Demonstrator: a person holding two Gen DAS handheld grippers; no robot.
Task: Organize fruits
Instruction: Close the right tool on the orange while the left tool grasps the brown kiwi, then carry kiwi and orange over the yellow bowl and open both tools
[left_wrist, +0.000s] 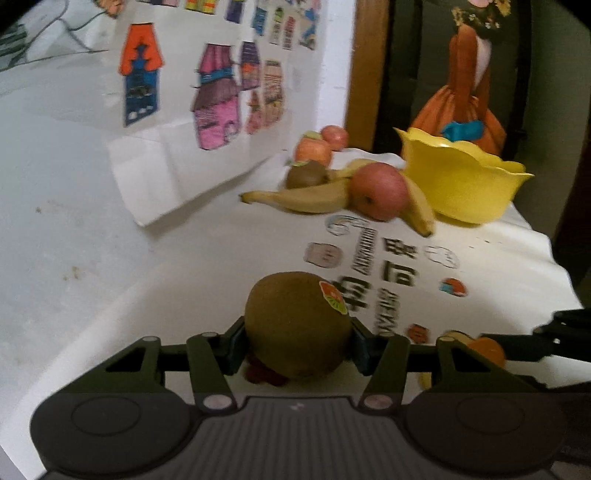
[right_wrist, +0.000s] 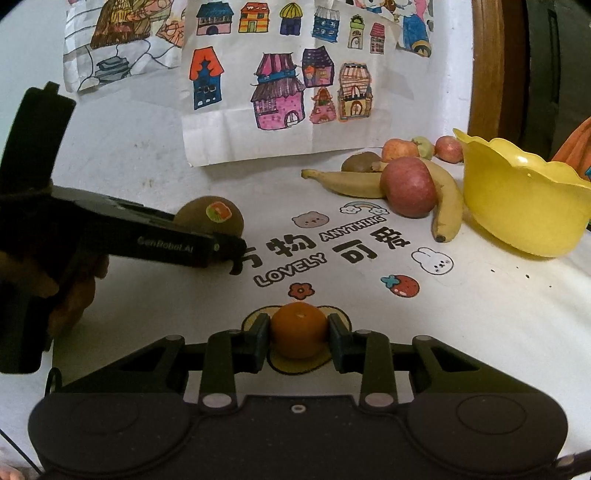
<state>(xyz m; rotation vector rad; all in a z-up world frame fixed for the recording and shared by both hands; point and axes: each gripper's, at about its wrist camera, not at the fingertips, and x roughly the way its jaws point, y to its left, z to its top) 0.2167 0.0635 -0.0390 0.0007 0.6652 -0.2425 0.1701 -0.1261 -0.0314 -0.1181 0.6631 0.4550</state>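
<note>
On a white printed cloth (right_wrist: 461, 314), the left gripper (left_wrist: 297, 341) clamps a stickered kiwi (left_wrist: 297, 325) while the right gripper (right_wrist: 298, 341) grips an orange (right_wrist: 299, 334) between its pads. Farther back, bananas (right_wrist: 351, 182), a red apple (right_wrist: 408, 186), another kiwi (right_wrist: 360, 162) and smaller apples (right_wrist: 399, 148) lie just beside a yellow bowl (right_wrist: 524, 206).

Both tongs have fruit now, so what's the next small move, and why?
Probably lift the left tongs, shut on the brown stickered kiwi, and carry it toward the yellow scalloped plastic bowl, which looks empty. The right tongs grip the small orange and can follow.
</note>
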